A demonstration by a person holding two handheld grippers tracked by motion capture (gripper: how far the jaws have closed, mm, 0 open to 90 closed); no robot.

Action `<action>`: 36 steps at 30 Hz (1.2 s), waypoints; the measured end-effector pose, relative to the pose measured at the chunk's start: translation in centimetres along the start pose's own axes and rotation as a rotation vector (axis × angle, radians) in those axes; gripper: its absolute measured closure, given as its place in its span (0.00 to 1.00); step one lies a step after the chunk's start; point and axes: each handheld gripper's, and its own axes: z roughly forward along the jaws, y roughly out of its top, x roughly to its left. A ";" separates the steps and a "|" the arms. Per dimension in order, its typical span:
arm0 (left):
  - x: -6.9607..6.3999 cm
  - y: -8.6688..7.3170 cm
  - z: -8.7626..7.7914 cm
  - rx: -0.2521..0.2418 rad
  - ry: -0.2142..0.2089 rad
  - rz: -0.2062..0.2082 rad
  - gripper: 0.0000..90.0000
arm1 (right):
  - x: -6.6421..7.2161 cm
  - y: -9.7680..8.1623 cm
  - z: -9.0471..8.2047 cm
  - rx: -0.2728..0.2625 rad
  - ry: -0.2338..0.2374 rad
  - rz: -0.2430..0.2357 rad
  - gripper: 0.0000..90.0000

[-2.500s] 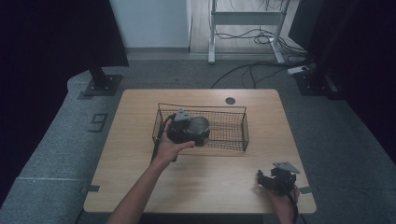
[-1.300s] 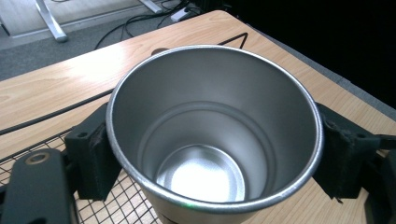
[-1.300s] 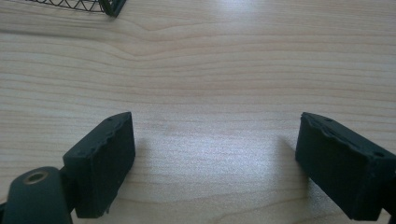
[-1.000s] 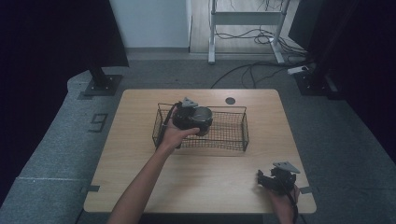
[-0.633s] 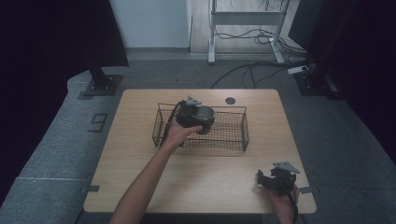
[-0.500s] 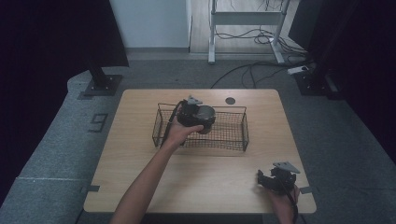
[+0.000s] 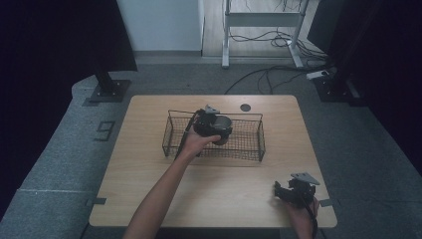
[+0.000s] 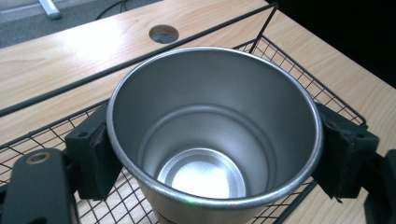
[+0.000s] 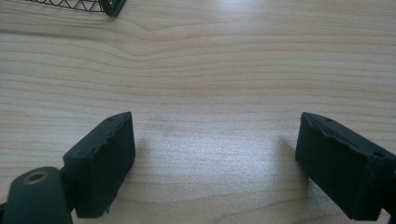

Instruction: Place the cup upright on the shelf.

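A bare steel cup (image 8: 210, 140), empty and upright with its mouth toward the camera, sits between the jaws of my left gripper (image 8: 219, 156); both black pads (image 8: 95, 151) press on its sides just under the rim. In the high view the left gripper (image 7: 217, 132) holds the cup (image 7: 223, 123) low inside the black wire basket (image 7: 249, 147), left of its middle. Whether the cup touches the basket floor I cannot tell. My right gripper (image 7: 292, 191) rests in a hand near the table's front right corner. Its jaws stand wide apart (image 9: 215, 158) over bare wood.
The basket's rim rod (image 8: 60, 90) runs behind the cup, and a basket corner (image 9: 107, 7) shows at the top left of the right gripper view. A round cable hole (image 7: 245, 107) lies in the table behind the basket. Dark floor, stands and cables surround the table.
The left hand has carried the cup a little to the right and lowered it into the basket. The right hand has stayed where it was.
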 end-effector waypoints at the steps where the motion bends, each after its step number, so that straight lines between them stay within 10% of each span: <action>1: 0.0 0.0 0.1 0.001 0.001 -0.002 0.18 | 0.0 0.0 0.0 0.000 0.000 0.000 0.13; 36: 1.2 -2.4 4.0 0.121 0.017 -0.070 0.18 | 0.0 0.0 0.0 -0.001 0.000 0.000 0.13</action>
